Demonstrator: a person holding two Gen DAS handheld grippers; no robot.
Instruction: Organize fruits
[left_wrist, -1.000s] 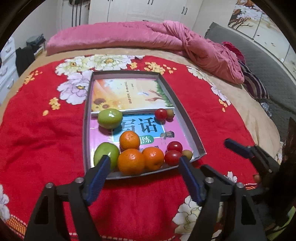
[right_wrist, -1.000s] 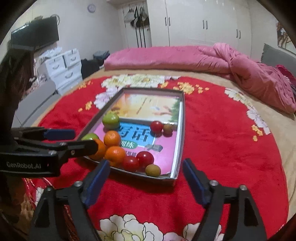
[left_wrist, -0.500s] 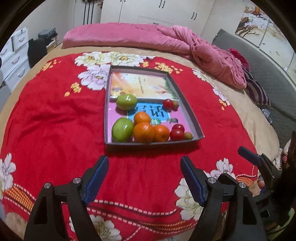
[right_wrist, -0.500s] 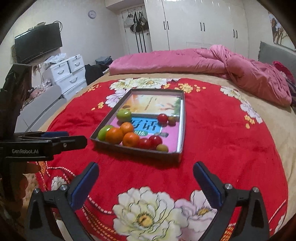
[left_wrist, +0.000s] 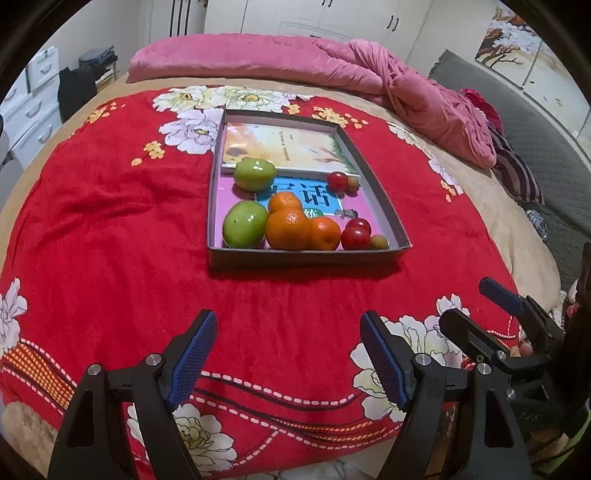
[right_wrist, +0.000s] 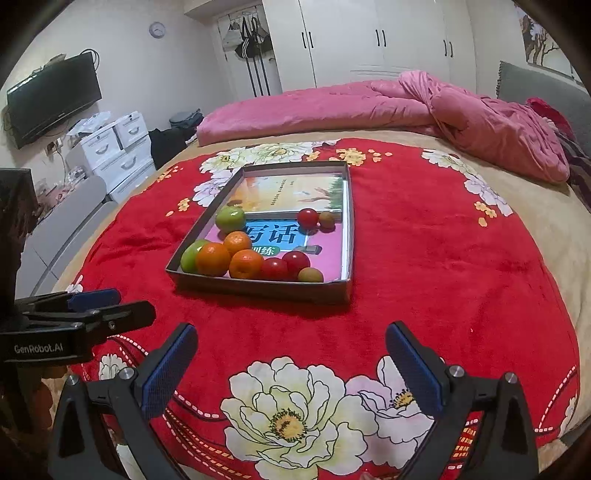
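Red floral blanket (left_wrist: 110, 229) spread over bed. Grey tray (left_wrist: 218, 254) mid-blanket (books lining floor) — green apples, oranges (left_wrist: 287, 229), small red fruits bunched at near wall. Left gripper (left_wrist: 288, 354) and right gripper (right_wrist: 291, 363) near blanket's front edge — jaws apart, nothing between.

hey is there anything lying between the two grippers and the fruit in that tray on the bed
Nothing visible does. Only bare red floral blanket lies between the open left gripper, the open right gripper and the tray. The tray's low front wall stands just before the nearest row of fruit, so a reach would likely need to come over it.
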